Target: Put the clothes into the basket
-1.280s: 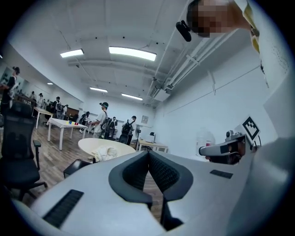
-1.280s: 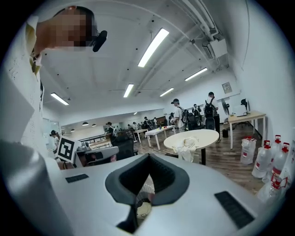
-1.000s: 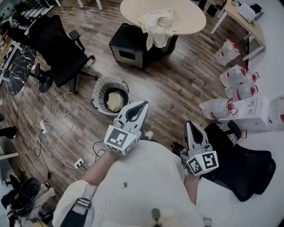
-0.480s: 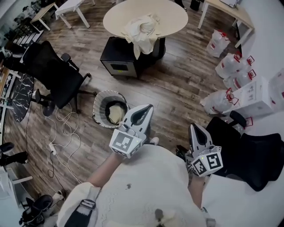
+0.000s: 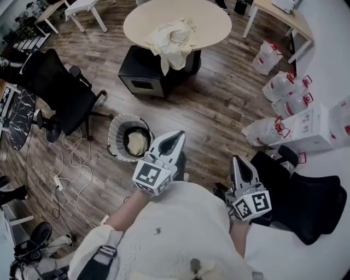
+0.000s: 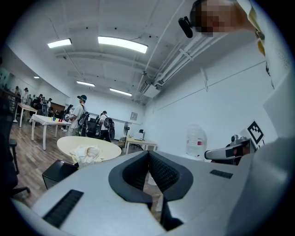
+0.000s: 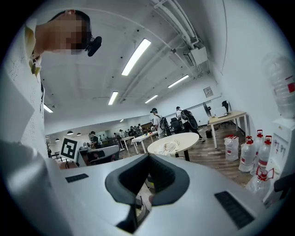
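A heap of cream clothes [image 5: 172,38] lies on the round table [image 5: 210,16] at the top of the head view. On the wooden floor stands a round wire basket [image 5: 113,143] with one pale garment [image 5: 136,143] inside. My left gripper [image 5: 176,136] is held level just right of the basket, jaws shut with nothing between them. Further right, my right gripper [image 5: 237,160] is also shut and empty. The left gripper view shows the clothes [image 6: 86,152] ahead past the closed tips [image 6: 148,154]. In the right gripper view the clothes [image 7: 169,146] lie beyond the closed tips [image 7: 148,157].
A black cabinet [image 5: 143,71] stands under the table. One black office chair [image 5: 57,93] is at the left and another [image 5: 306,202] at the right. Cables [image 5: 71,164] trail on the floor. Water bottles [image 5: 287,87] and white boxes [image 5: 322,128] line the right wall. People stand far behind.
Both grippers have been carried forward towards the round table, which now sits lower and further left in the head view. The basket has slid left of the left gripper. Both stay shut.
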A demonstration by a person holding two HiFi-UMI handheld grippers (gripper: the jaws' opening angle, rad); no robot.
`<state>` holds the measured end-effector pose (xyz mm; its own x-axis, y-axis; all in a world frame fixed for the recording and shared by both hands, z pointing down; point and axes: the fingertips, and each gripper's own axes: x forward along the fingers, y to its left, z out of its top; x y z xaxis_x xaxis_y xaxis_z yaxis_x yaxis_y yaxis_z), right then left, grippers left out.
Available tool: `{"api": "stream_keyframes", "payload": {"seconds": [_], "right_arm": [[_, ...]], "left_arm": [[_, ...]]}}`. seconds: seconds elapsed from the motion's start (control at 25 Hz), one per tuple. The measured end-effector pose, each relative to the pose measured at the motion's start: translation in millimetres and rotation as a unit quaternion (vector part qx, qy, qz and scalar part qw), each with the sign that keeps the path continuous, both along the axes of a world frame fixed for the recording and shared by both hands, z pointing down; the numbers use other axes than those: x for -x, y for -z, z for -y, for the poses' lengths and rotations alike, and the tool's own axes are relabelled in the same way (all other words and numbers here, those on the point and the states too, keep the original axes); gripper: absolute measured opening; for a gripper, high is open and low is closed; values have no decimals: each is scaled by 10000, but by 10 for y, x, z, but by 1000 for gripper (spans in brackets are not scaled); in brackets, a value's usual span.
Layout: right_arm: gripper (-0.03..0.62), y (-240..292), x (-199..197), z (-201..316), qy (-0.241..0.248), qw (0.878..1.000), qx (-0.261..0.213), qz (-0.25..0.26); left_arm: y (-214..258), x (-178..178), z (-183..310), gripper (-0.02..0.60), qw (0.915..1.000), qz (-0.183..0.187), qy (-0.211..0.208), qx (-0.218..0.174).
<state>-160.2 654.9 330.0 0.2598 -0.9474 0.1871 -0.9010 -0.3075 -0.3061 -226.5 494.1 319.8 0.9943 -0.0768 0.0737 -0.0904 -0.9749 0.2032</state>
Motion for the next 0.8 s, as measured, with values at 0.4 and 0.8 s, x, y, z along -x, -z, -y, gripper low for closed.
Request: {"api": "stream_keyframes", "payload": {"seconds": [0.4,0.8], "right_arm": [[9,-166,-687,808,160,9997,169,100],[8,-137,-1435,1899,283,9992,264,79]], "left_arm": [[-76,-620,871,20,9998,-3,192,-40],[23,-1360,1920,20,9995,-85,263,-137]]}}
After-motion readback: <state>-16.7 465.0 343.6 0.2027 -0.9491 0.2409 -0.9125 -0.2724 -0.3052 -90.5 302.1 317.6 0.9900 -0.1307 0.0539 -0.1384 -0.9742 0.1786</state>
